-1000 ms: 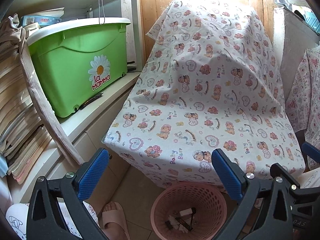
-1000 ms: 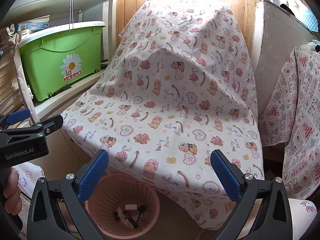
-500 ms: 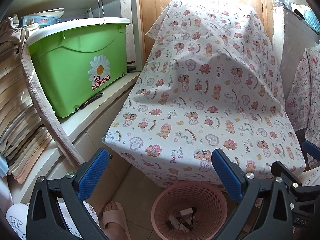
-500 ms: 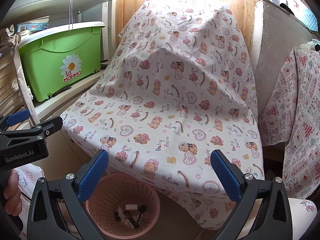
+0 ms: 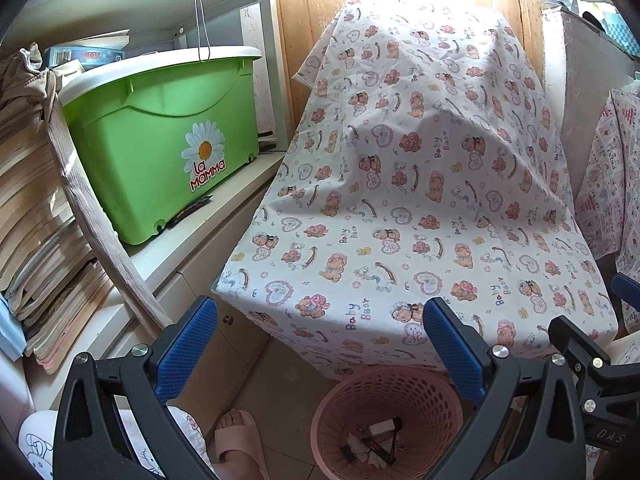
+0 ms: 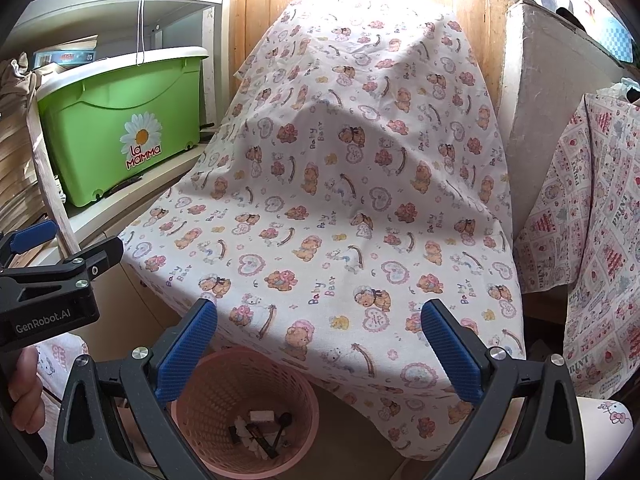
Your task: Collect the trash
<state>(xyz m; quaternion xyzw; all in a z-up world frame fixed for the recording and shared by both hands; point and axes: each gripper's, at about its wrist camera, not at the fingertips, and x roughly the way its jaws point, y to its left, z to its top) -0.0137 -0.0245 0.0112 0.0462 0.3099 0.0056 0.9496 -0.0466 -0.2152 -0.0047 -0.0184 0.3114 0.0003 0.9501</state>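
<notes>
Left wrist view: the left gripper [image 5: 320, 344] is held with its blue-padded jaws spread wide and nothing between them. Below it, on the tiled floor, stands a pink perforated wastebasket [image 5: 432, 396] containing small pieces of trash [image 5: 376, 444], among them a white scrap and dark thin items. The basket sits at the front edge of a bulky object draped in a bear-print cloth [image 5: 420, 184]. A green storage bin [image 5: 160, 152] rests on a white shelf unit [image 5: 192, 248] to the left, beside stacked papers [image 5: 40, 216]. A foot in a pink slipper [image 5: 240, 444] is beside the basket. Right wrist view: the right gripper [image 6: 318, 344] is likewise wide open and empty, positioned above the wastebasket [image 6: 208, 392], where the trash [image 6: 260, 432] lies at the bottom. The left gripper's body [image 6: 52, 276] shows at the left edge, with a hand [image 6: 24, 392] below it.
</notes>
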